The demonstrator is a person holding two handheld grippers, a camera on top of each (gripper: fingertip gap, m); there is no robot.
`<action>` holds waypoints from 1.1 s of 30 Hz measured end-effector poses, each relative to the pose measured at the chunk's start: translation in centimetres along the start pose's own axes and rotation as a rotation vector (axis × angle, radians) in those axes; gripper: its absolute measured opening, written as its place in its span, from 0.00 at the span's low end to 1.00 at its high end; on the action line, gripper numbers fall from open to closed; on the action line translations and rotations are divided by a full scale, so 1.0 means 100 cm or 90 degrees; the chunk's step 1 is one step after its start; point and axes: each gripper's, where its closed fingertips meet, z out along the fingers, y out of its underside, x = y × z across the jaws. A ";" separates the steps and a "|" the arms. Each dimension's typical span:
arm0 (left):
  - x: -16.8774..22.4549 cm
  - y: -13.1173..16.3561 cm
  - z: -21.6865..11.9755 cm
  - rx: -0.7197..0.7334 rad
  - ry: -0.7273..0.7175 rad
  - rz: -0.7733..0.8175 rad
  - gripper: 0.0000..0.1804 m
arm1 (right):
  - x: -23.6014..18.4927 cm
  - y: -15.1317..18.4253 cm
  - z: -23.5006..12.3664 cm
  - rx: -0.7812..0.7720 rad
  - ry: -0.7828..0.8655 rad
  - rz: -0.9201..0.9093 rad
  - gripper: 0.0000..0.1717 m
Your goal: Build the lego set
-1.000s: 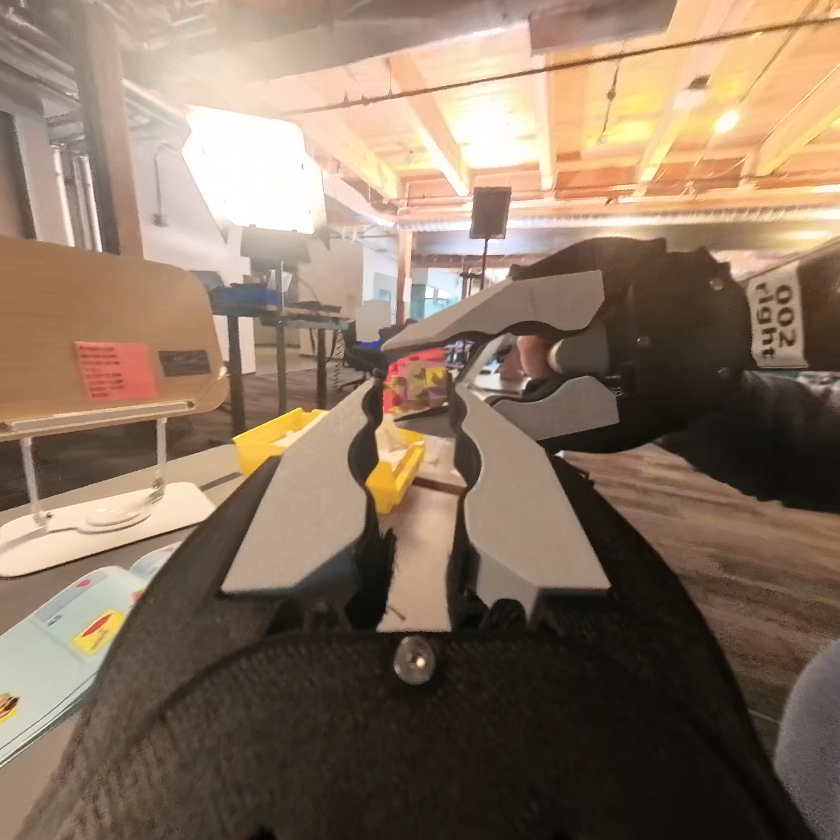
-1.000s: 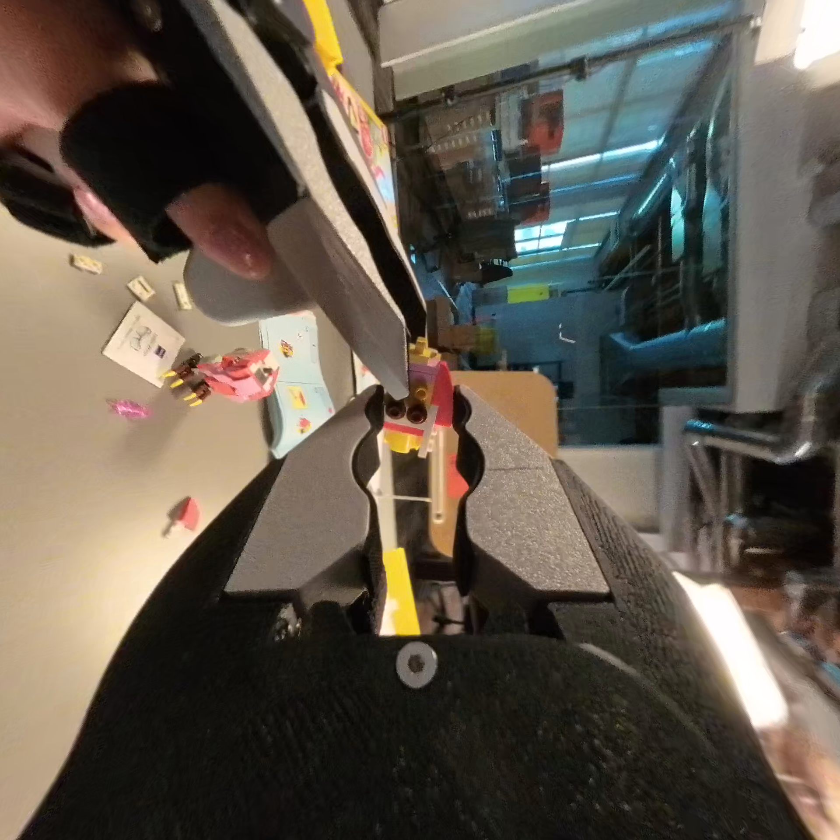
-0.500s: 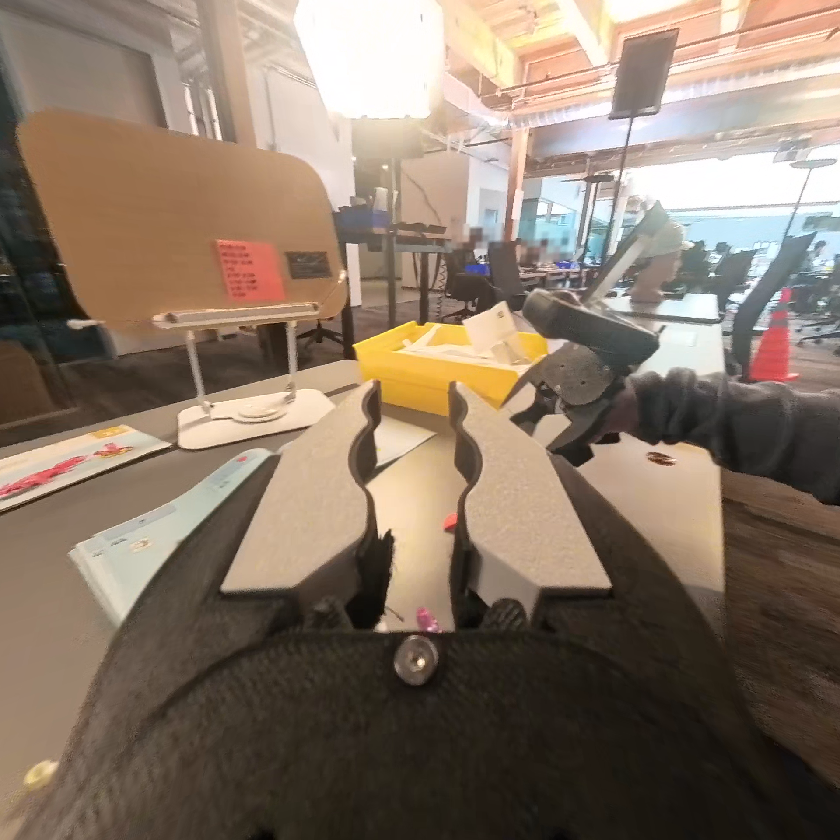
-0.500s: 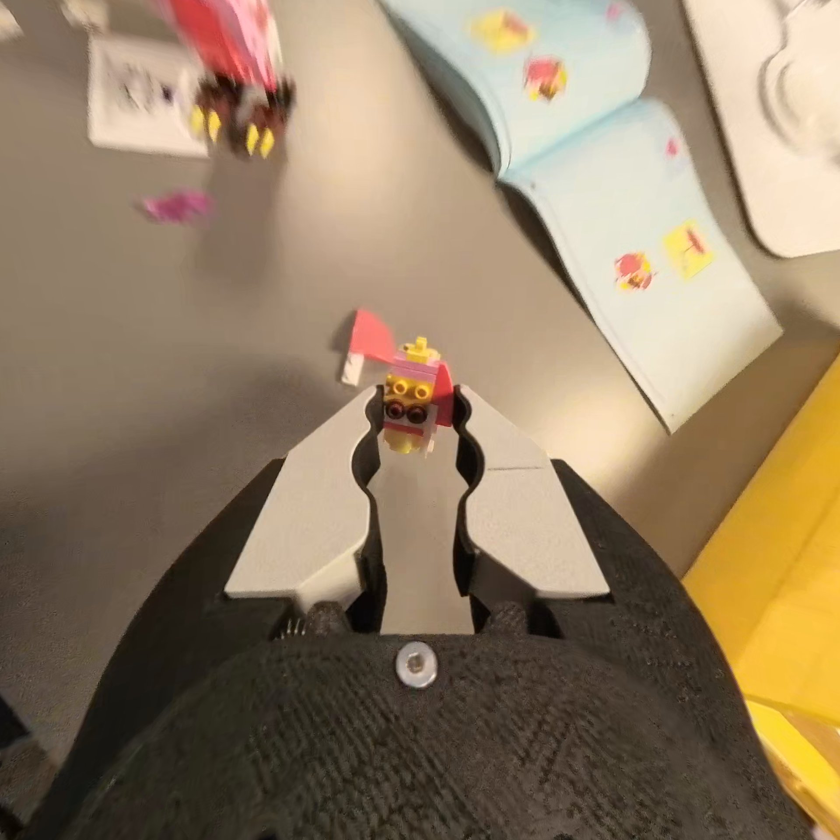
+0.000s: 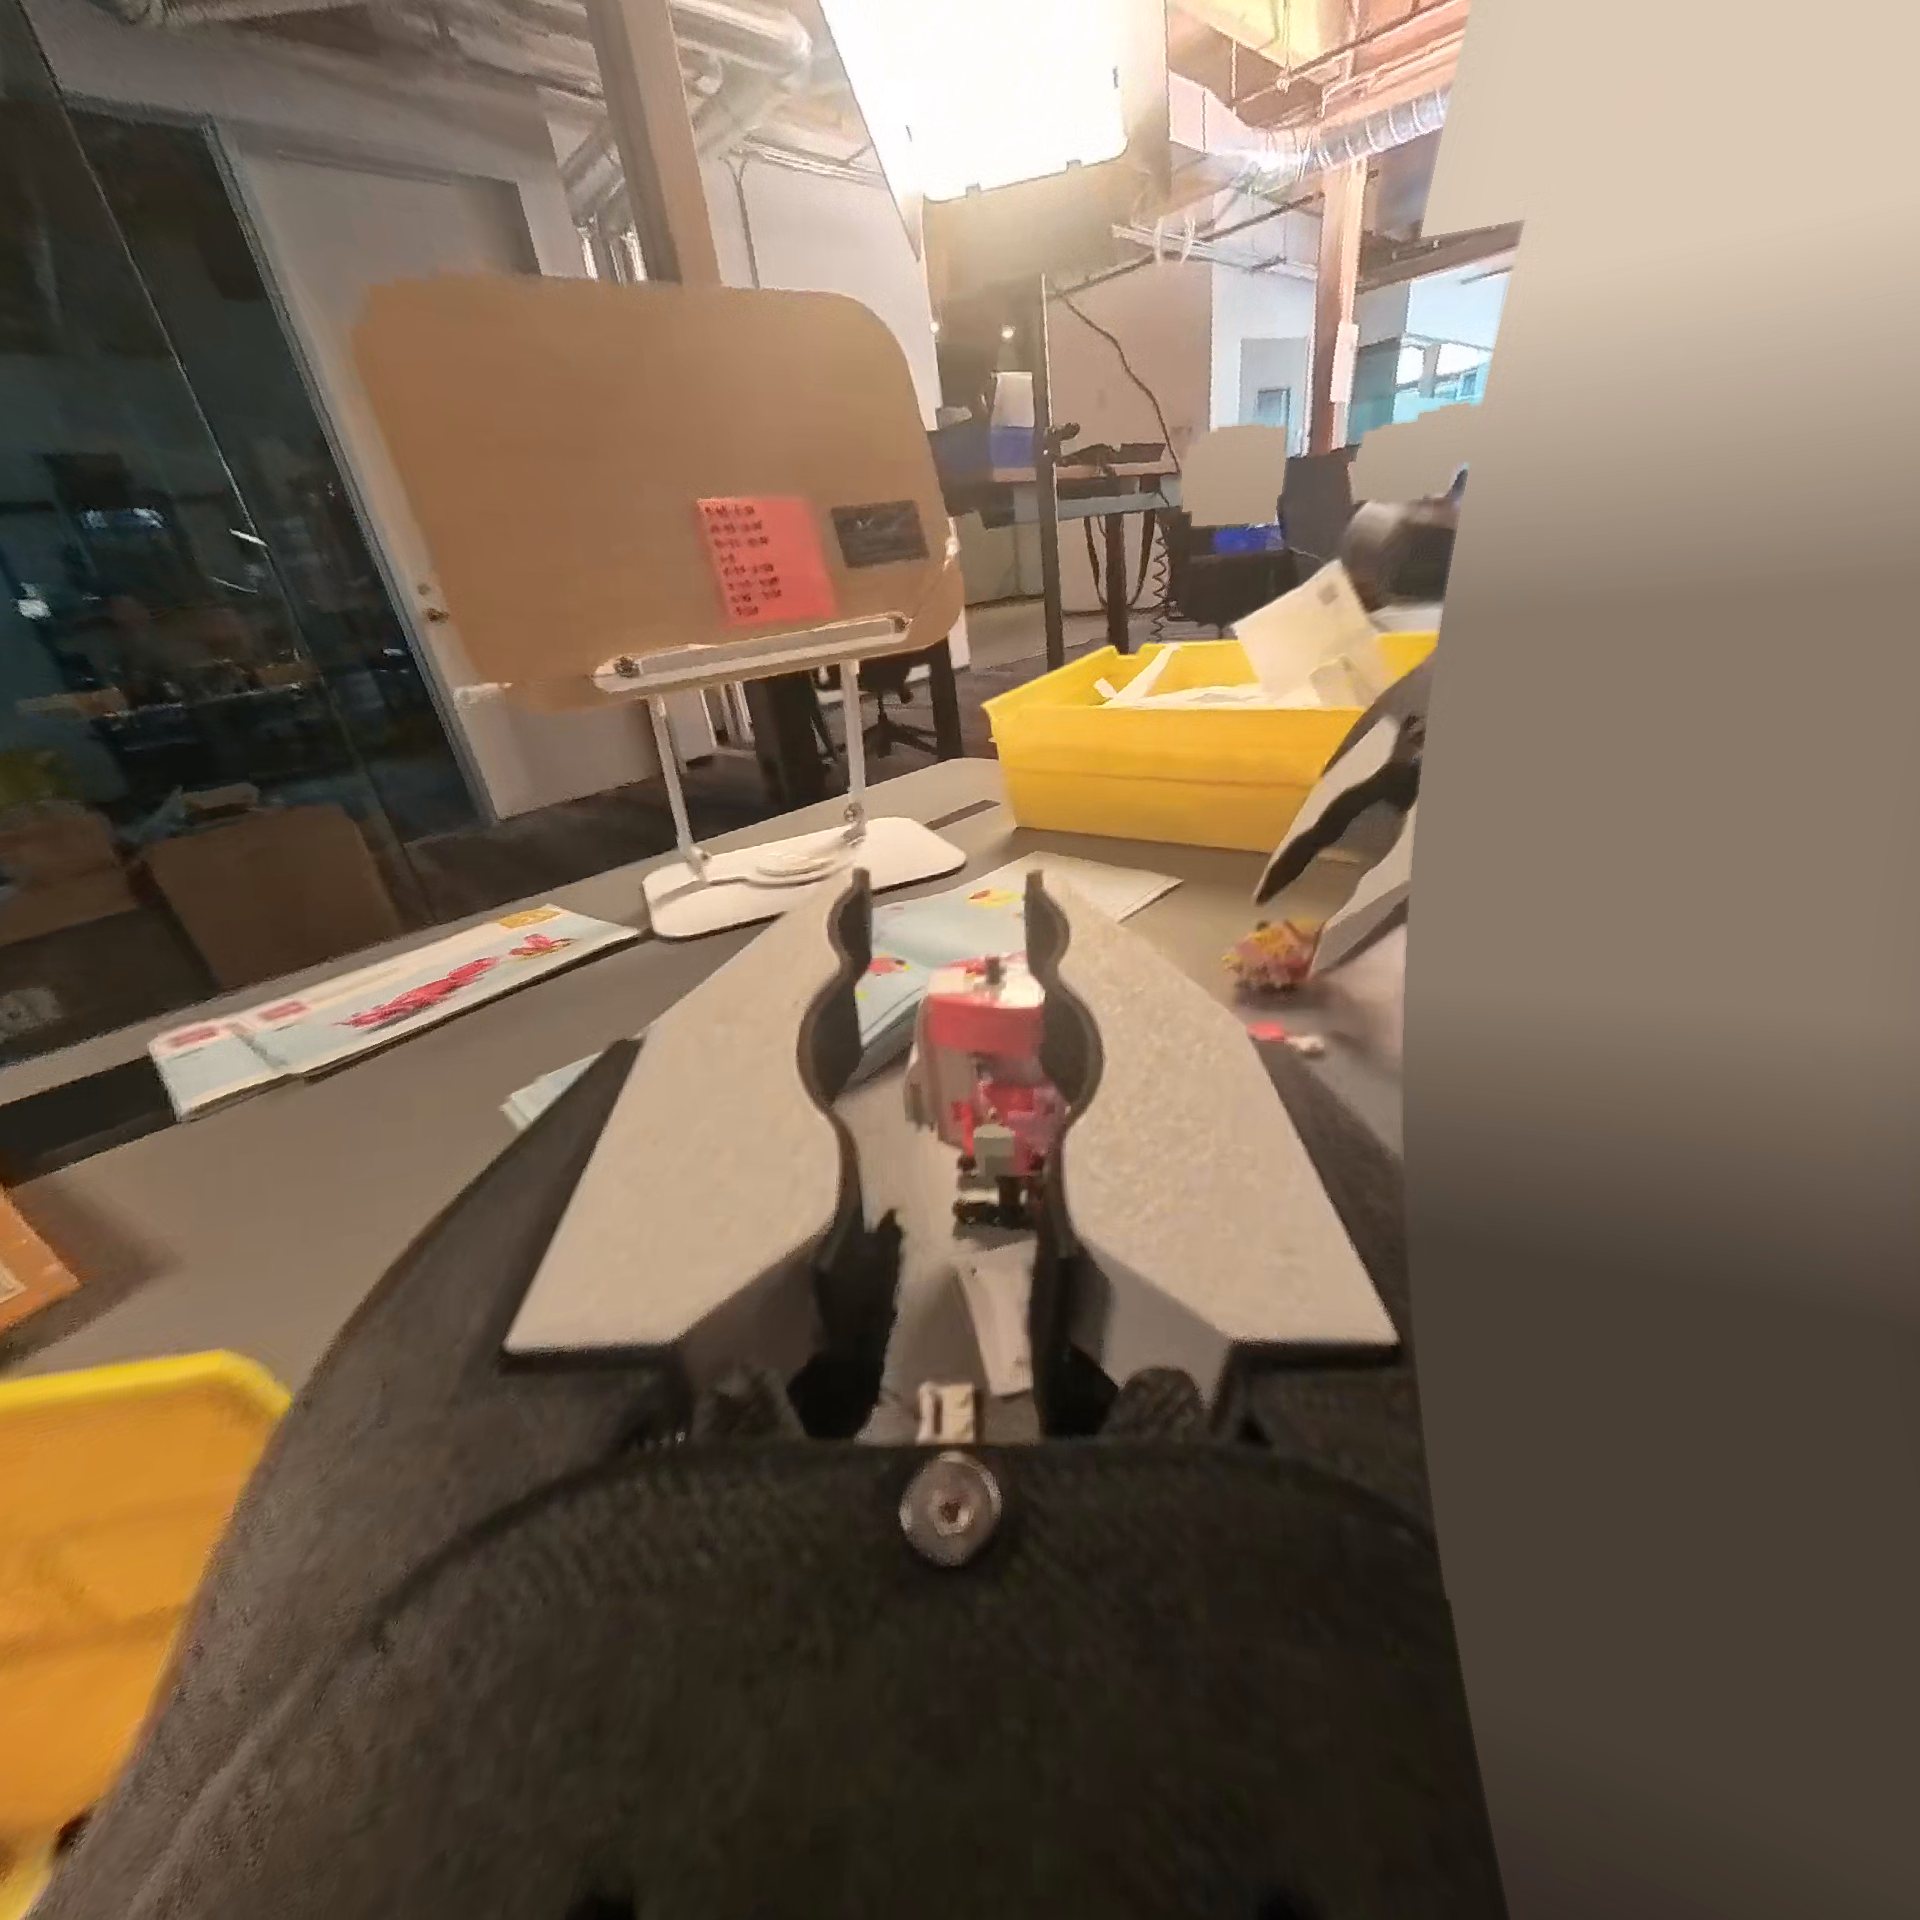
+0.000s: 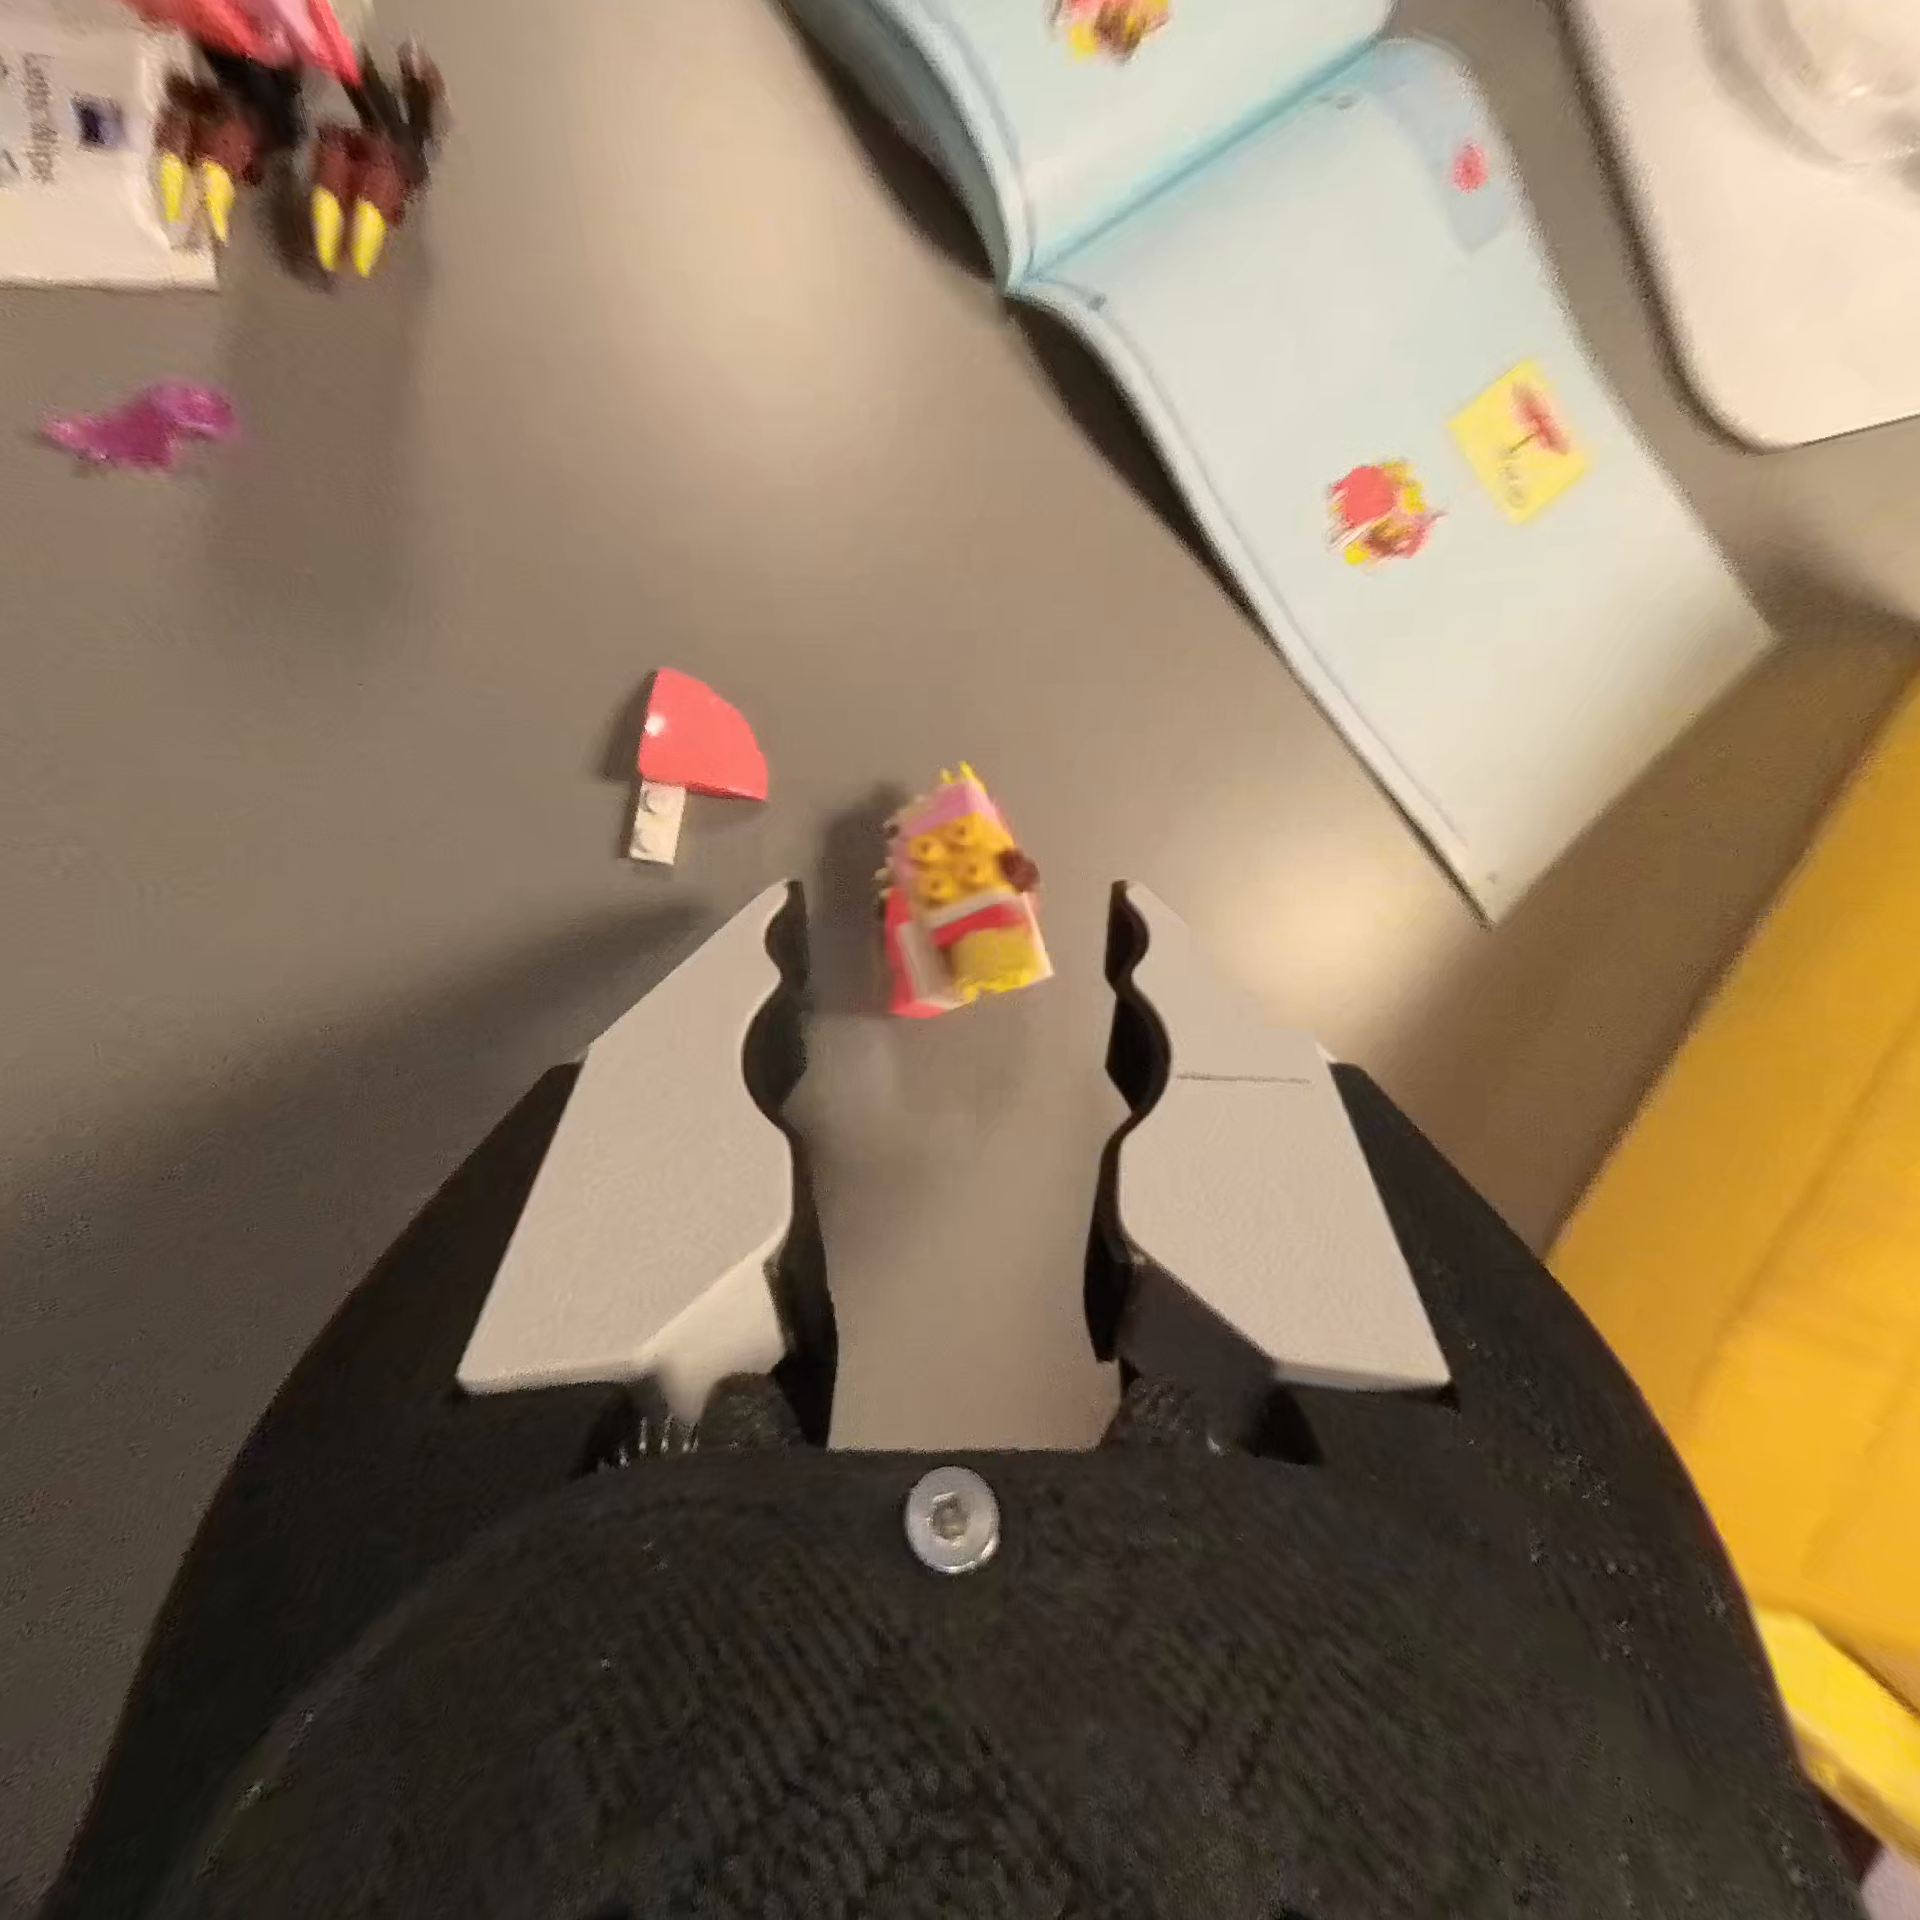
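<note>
The right gripper [image 6: 956, 914] is standing wide open around a small yellow-pink brick model [image 6: 966, 904] at the frame centre, its pads not touching it. The left gripper [image 5: 943, 914] is hanging partly open, gripping nothing; a red brick figure [image 5: 982, 1060] is showing between its fingers.

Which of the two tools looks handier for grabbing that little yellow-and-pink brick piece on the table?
The right tool, probably: its fingers stand open on either side of the brick piece without touching. The left tool is farther off, over a red brick figure.
</note>
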 end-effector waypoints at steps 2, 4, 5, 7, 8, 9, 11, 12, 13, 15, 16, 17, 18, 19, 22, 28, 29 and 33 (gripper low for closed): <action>-0.002 0.005 -0.011 0.009 -0.019 0.036 0.15 | -0.005 -0.012 -0.015 0.070 0.041 0.003 0.32; -0.002 0.010 -0.022 0.023 -0.032 0.054 0.15 | -0.020 -0.026 -0.027 0.155 0.059 0.004 0.30; 0.000 0.012 -0.026 0.033 -0.033 0.050 0.15 | -0.025 -0.036 -0.033 0.209 0.083 0.005 0.30; 0.006 0.014 -0.030 0.050 -0.026 0.028 0.14 | -0.024 -0.057 -0.047 0.341 0.160 0.010 0.27; 0.008 0.014 -0.029 0.055 -0.017 0.018 0.14 | -0.020 -0.066 -0.057 0.413 0.210 0.017 0.25; 0.010 0.015 -0.028 0.052 -0.008 0.014 0.14 | -0.015 -0.073 -0.067 0.481 0.260 0.027 0.22; 0.010 0.018 -0.024 0.039 -0.003 0.014 0.15 | -0.009 -0.081 -0.084 0.586 0.330 0.050 0.16; 0.010 0.020 -0.024 0.033 0.000 0.015 0.15 | -0.008 -0.082 -0.089 0.625 0.356 0.056 0.13; 0.011 0.022 -0.024 0.029 0.004 0.014 0.15 | -0.007 -0.082 -0.091 0.647 0.378 0.050 0.08; 0.011 0.024 -0.027 0.025 0.009 0.000 0.15 | -0.004 -0.079 -0.088 0.612 0.436 -0.001 0.04; 0.011 0.023 -0.029 0.030 0.013 -0.011 0.15 | -0.002 -0.075 -0.087 0.584 0.474 -0.030 0.02; 0.011 0.021 -0.030 0.038 0.016 -0.024 0.15 | -0.001 -0.072 -0.086 0.564 0.506 -0.061 0.00; 0.010 0.019 -0.031 0.044 0.018 -0.038 0.15 | -0.002 -0.070 -0.084 0.547 0.525 -0.087 0.00; 0.009 0.018 -0.031 0.048 0.021 -0.052 0.15 | -0.003 -0.070 -0.084 0.540 0.536 -0.101 0.00; 0.007 0.019 -0.033 0.046 0.029 -0.096 0.14 | -0.006 -0.073 -0.083 0.531 0.558 -0.128 0.00; 0.008 0.031 -0.029 0.005 0.039 -0.131 0.14 | -0.001 -0.071 -0.077 0.493 0.581 -0.150 0.00; 0.009 0.031 -0.029 0.005 0.040 -0.125 0.14 | 0.000 -0.070 -0.077 0.491 0.581 -0.148 0.00; 0.012 0.031 -0.029 0.001 0.044 -0.106 0.13 | 0.005 -0.068 -0.078 0.489 0.588 -0.133 0.00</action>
